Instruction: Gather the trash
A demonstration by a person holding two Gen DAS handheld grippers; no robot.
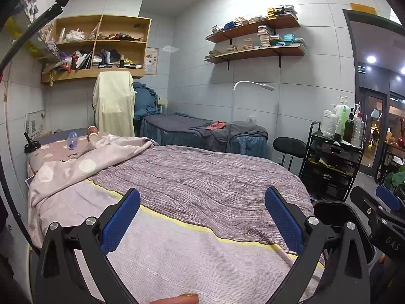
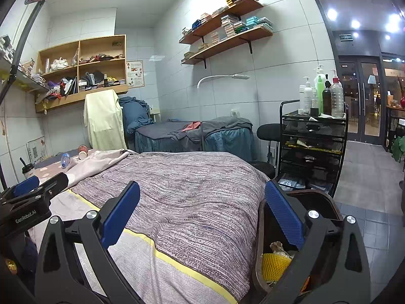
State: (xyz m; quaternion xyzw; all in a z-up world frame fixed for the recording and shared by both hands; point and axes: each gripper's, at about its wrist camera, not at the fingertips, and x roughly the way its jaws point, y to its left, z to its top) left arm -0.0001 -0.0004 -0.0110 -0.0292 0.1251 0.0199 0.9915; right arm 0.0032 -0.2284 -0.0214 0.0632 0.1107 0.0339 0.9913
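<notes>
Trash lies at the far left end of the near bed (image 1: 202, 177), well apart from both tongs: a lidded drink cup with a black straw (image 1: 32, 149) at the left edge, then a clear plastic bottle (image 1: 72, 139) on its side on the dotted pink quilt (image 1: 76, 167), then two paper cups (image 1: 92, 136) tipped over just right of it. The same cluster shows small in the right wrist view, with the bottle (image 2: 64, 160) left of the cups (image 2: 83, 154).

The left gripper (image 1: 202, 217) hangs wide over the striped cover, holding nothing. The right gripper (image 2: 202, 215) is likewise wide and empty, with a dark bin (image 2: 331, 202) under its right finger; yellow foam netting (image 2: 276, 266) already sits inside.

The step in hand looks like the reach toward that far cluster. Doing it well probably means carrying the left tongs over the folded quilt and taking the bottle across its body, since it may roll on soft bedding. The paper cups would crush easily, so a light pinch on the rim seems wiser. The drink cup may hold liquid and should stay upright.

Readable writing: "GenRobot.AI" on the left gripper's body in the right view (image 2: 25, 219), and "DAS" on the right gripper (image 1: 391, 240). A QR placard (image 1: 35, 125) and wall poster (image 1: 151, 60) are too small to read.
</notes>
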